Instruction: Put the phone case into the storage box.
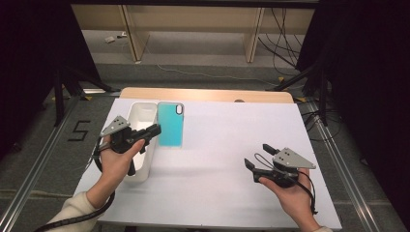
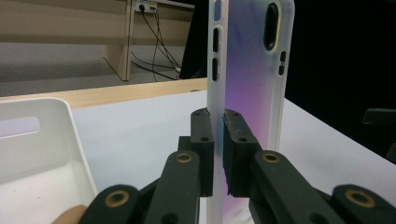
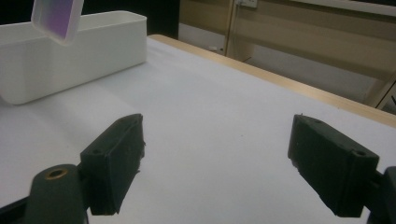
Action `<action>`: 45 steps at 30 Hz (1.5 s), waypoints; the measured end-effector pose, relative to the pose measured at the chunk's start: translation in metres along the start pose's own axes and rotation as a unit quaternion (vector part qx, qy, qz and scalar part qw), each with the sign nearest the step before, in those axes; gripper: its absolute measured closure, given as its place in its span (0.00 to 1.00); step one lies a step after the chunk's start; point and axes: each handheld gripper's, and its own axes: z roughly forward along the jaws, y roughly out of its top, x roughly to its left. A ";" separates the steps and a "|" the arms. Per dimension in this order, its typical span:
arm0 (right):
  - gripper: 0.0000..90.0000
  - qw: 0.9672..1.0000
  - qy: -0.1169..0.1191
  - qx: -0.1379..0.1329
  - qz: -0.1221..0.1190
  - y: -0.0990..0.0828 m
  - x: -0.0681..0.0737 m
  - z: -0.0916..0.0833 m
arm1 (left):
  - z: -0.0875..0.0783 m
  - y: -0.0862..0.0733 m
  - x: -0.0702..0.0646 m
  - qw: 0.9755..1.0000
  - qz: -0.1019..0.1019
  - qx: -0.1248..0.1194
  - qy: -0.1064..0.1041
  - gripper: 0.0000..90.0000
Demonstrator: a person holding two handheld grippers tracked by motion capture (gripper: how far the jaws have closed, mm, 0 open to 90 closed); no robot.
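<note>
My left gripper (image 1: 155,129) is shut on the long edge of a translucent phone case (image 1: 170,124), teal from above. The case is held off the white table (image 1: 227,145), just right of a white bin (image 1: 143,107). In the left gripper view the two black pads (image 2: 203,140) pinch the frosted rim of the case (image 2: 252,70), whose inside looks purple, with the camera cut-out at the far end. My right gripper (image 1: 258,155) rests in the person's hand at the right front of the table, open with nothing between its jaws (image 3: 217,158).
The long white bin (image 2: 46,140) lies under the left hand near the table's left edge; it also stands at the far left of the right gripper view (image 3: 79,56), with a corner of the case (image 3: 58,16) above it. A wooden strip (image 1: 208,94) borders the table's far side.
</note>
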 end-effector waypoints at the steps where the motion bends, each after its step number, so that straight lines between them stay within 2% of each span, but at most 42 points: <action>1: 0.22 1.000 0.002 0.003 -0.003 0.000 0.000 0.000 | 0.000 0.000 0.000 1.000 -0.001 0.000 0.000 0.93; 3: 0.22 1.000 -0.001 -0.002 -0.012 0.000 -0.001 0.000 | 0.000 0.001 0.001 1.000 0.000 0.001 0.002 0.93; 12: 0.22 1.000 -0.001 -0.003 -0.011 0.000 -0.001 0.001 | -0.003 0.003 0.004 1.000 0.002 -0.003 0.003 0.93; 15: 0.22 1.000 0.001 0.005 -0.004 0.000 0.000 0.000 | -0.003 0.004 0.005 1.000 0.005 -0.004 0.001 0.93; 21: 0.22 1.000 -0.001 0.004 -0.005 -0.001 -0.001 0.000 | -0.004 0.006 0.007 1.000 0.004 -0.005 0.003 0.93; 22: 0.22 1.000 0.001 0.014 -0.005 0.000 -0.001 -0.002 | -0.004 0.006 0.007 1.000 0.003 -0.005 0.003 0.93; 24: 0.22 1.000 0.002 0.015 -0.005 0.000 -0.001 -0.002 | -0.005 0.006 0.008 1.000 0.002 -0.005 0.004 0.93; 25: 0.22 1.000 0.006 -0.004 0.001 -0.002 0.000 0.002 | -0.005 0.006 0.008 1.000 0.003 -0.005 0.003 0.93; 26: 0.22 1.000 0.002 -0.003 0.002 -0.002 0.000 0.001 | -0.005 0.006 0.009 1.000 0.004 -0.004 0.002 0.93; 27: 0.22 1.000 -0.004 -0.001 -0.010 -0.001 -0.002 0.000 | -0.005 0.006 0.009 1.000 0.004 -0.004 0.002 0.93; 28: 0.22 1.000 -0.004 -0.011 -0.011 -0.002 -0.002 0.001 | -0.005 0.006 0.009 1.000 0.004 -0.003 0.002 0.93; 29: 0.22 1.000 -0.002 -0.010 -0.009 -0.002 -0.002 0.001 | -0.005 0.006 0.009 1.000 0.004 -0.003 0.001 0.93; 30: 0.22 1.000 -0.001 0.003 -0.003 -0.002 -0.001 -0.001 | -0.005 0.006 0.009 1.000 0.005 -0.003 0.002 0.93; 31: 0.22 1.000 -0.004 -0.001 -0.010 -0.002 -0.002 0.000 | -0.005 0.006 0.009 1.000 0.005 -0.002 0.003 0.93; 32: 0.22 1.000 0.000 0.006 -0.002 -0.003 -0.001 0.000 | -0.004 0.006 0.009 1.000 0.004 -0.002 0.002 0.93; 33: 0.22 1.000 -0.006 -0.006 -0.007 -0.003 -0.002 0.001 | -0.004 0.006 0.009 1.000 0.005 -0.002 0.002 0.93; 35: 0.22 1.000 -0.001 0.001 -0.003 -0.002 -0.002 0.000 | -0.004 0.006 0.008 1.000 0.006 -0.001 0.001 0.93; 39: 0.22 1.000 -0.004 -0.003 -0.007 -0.001 -0.003 -0.001 | -0.004 0.006 0.009 1.000 0.004 -0.001 0.000 0.93; 40: 0.22 1.000 -0.001 0.002 0.002 -0.001 -0.002 -0.001 | -0.004 0.006 0.009 1.000 0.004 -0.001 0.001 0.93; 44: 0.22 1.000 0.001 -0.005 -0.003 -0.002 -0.001 0.001 | -0.006 0.008 0.010 1.000 0.005 -0.003 0.000 0.93; 45: 0.22 1.000 -0.005 -0.008 -0.007 -0.002 -0.002 0.001 | -0.006 0.008 0.010 1.000 0.004 -0.004 0.000 0.93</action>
